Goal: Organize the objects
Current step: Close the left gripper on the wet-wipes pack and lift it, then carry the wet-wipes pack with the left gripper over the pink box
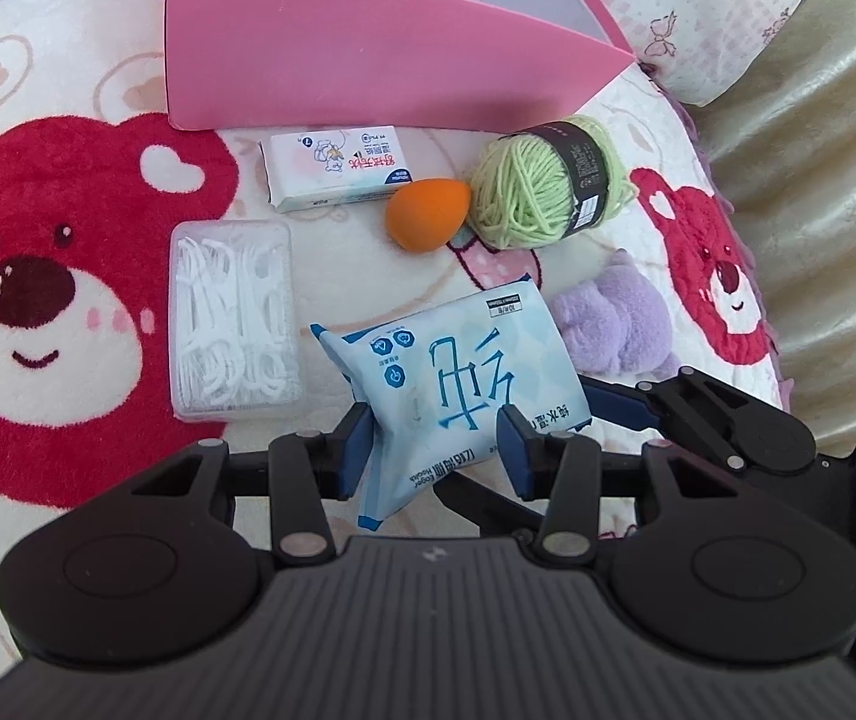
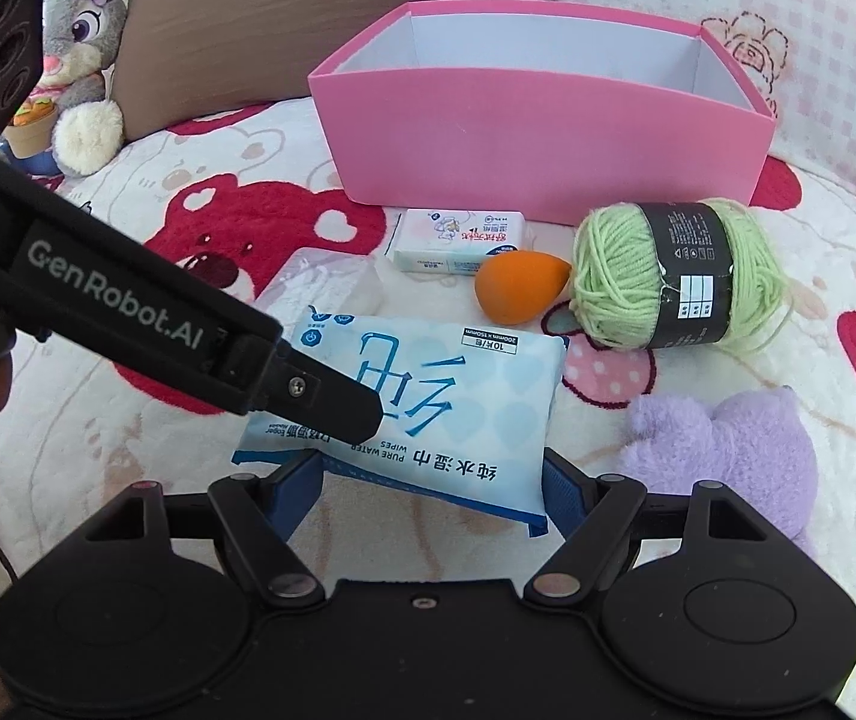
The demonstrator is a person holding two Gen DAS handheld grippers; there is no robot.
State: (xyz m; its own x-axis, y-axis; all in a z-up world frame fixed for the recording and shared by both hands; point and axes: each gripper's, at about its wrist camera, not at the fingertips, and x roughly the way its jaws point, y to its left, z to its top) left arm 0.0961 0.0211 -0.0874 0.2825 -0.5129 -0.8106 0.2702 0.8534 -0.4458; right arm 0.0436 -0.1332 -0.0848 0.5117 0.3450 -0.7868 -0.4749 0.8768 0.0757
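A light blue pack of wet wipes (image 1: 457, 378) lies on the bear-print blanket, also in the right wrist view (image 2: 428, 408). My left gripper (image 1: 436, 441) is shut on the pack's near end, its blue pads pinching both sides. My right gripper (image 2: 430, 489) is open, its fingers standing at either side of the pack's near edge without squeezing it. The left gripper's arm (image 2: 128, 312) crosses the right wrist view. An open pink box (image 1: 368, 42) stands behind, also in the right wrist view (image 2: 535, 144).
Between pack and box lie a tissue pack (image 1: 332, 171), an orange sponge egg (image 1: 425, 213), a green yarn ball (image 1: 547, 183), a clear box of floss picks (image 1: 233, 312) and a purple plush (image 1: 613, 324). A brown cushion (image 2: 308, 18) and a plush rabbit (image 2: 80, 48) sit behind.
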